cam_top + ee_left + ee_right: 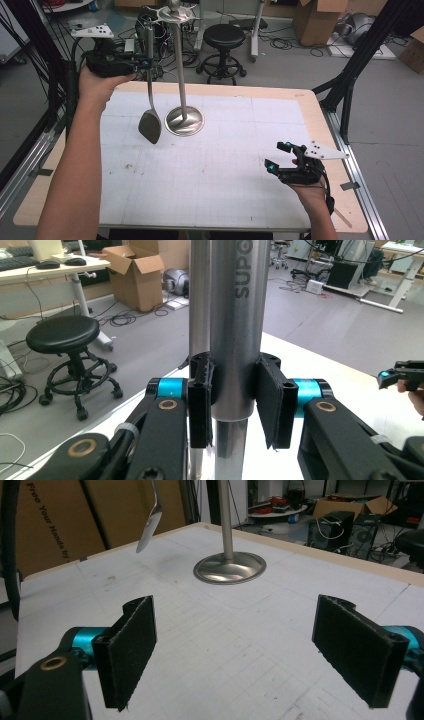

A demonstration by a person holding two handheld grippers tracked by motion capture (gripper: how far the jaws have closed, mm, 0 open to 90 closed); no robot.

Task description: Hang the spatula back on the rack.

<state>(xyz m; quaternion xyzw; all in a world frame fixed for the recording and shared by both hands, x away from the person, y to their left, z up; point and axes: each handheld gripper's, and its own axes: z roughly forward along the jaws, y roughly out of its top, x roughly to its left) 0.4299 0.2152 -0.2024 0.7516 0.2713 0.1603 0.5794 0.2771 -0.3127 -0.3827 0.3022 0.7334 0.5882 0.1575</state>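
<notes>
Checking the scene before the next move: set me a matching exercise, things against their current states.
Things:
1. left gripper
2. right gripper
3. spatula
4. stand

States:
a. jaws open, nothing between them
b. upright on the table, round base flat
c. shut on a metal handle
d. hanging, blade just above the table

Pairs: 1-c, 2-a, 3-d, 4-b

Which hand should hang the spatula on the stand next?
Left. The left gripper is already clamped on the spatula handle, held up beside the stand pole. The right gripper sits open and empty, low near the table's right edge.
</notes>
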